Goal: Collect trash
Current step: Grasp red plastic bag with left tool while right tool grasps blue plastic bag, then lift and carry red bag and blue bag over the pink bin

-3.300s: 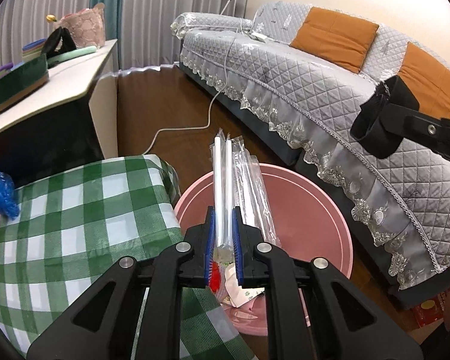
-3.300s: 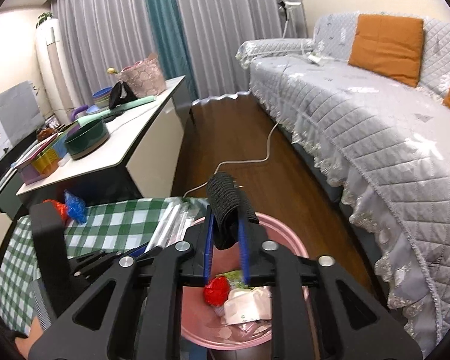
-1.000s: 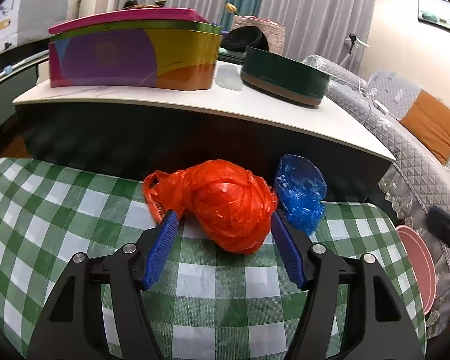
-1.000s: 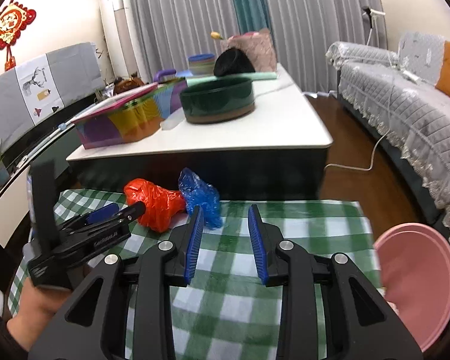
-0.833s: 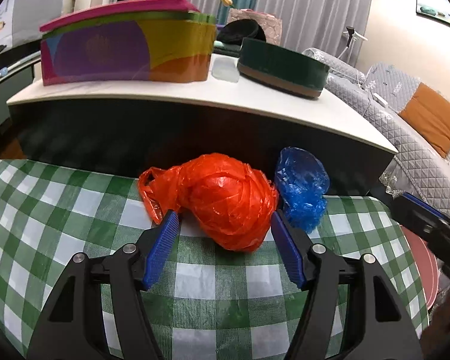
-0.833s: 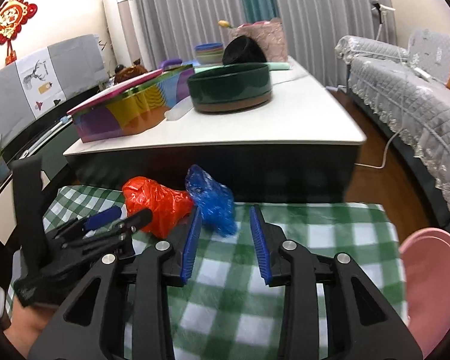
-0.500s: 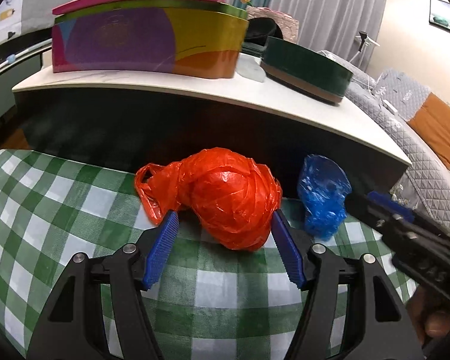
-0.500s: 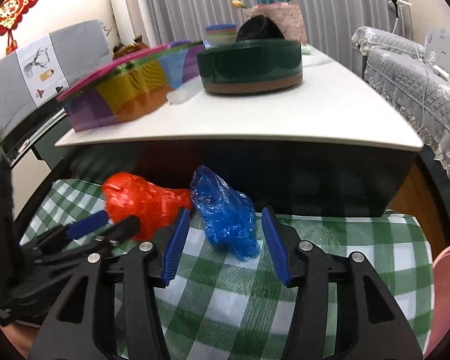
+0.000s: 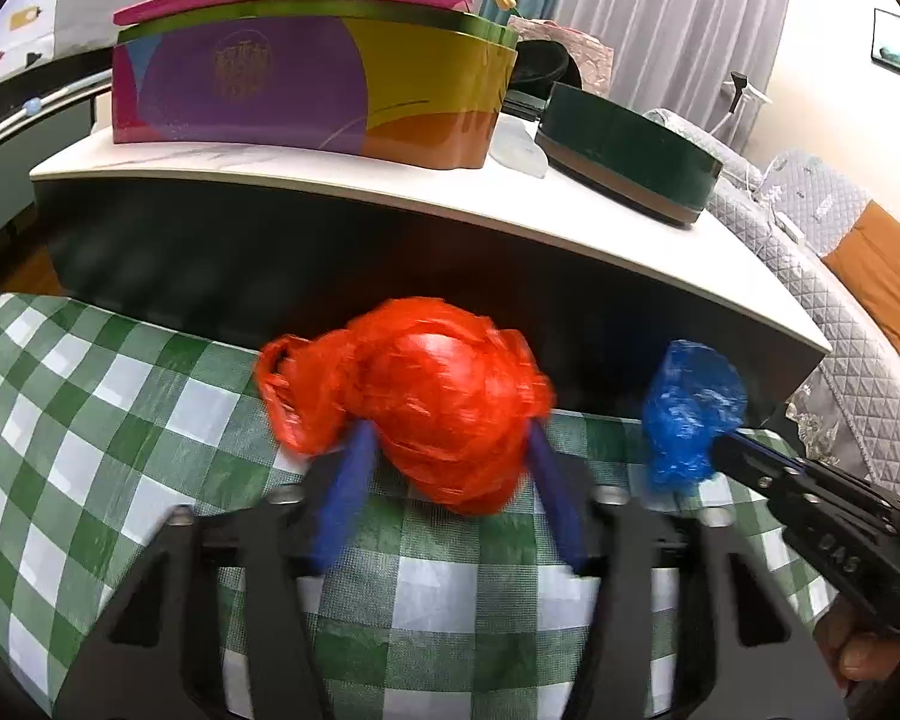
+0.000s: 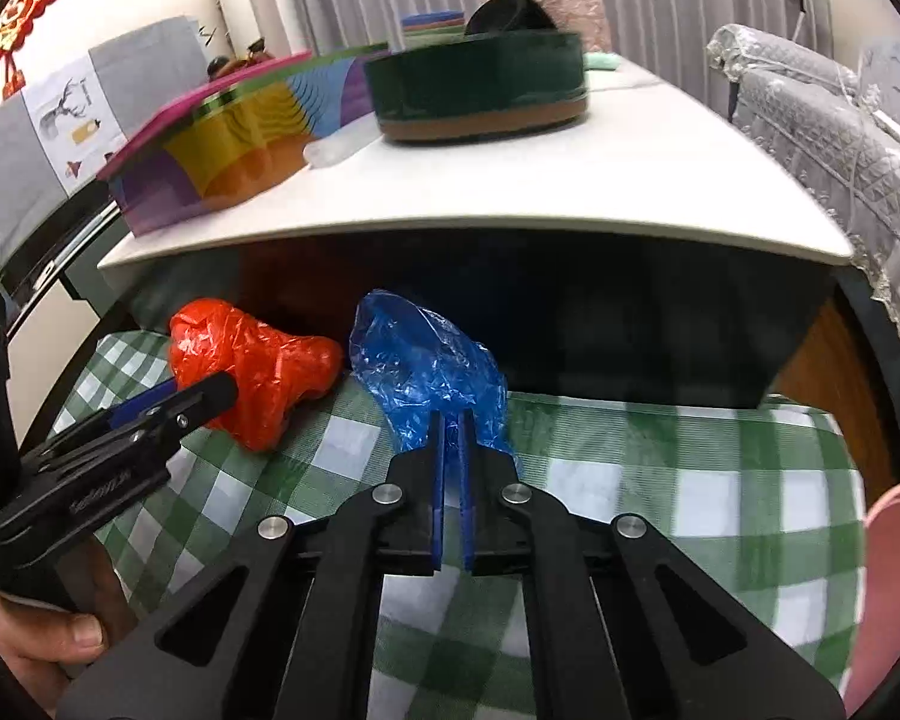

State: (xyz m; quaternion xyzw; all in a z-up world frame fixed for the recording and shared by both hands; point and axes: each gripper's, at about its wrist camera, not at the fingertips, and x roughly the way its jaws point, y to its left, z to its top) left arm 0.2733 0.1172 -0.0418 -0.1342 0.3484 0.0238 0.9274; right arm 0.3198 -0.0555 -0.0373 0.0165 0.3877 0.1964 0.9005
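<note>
A crumpled red plastic bag lies on the green checked tablecloth; it also shows in the right wrist view. My left gripper has its blue fingers closed against both sides of the red bag. A crumpled blue plastic bag lies to its right, also in the left wrist view. My right gripper is shut on the near edge of the blue bag. The pink basin sits at the right edge.
A white tabletop overhangs just behind the bags, carrying a colourful box and a dark green round tin. A grey quilted sofa stands to the right.
Both grippers moved forward onto the bags. The left fingers closed in on the red bag; the right fingers closed from open onto the blue bag.
</note>
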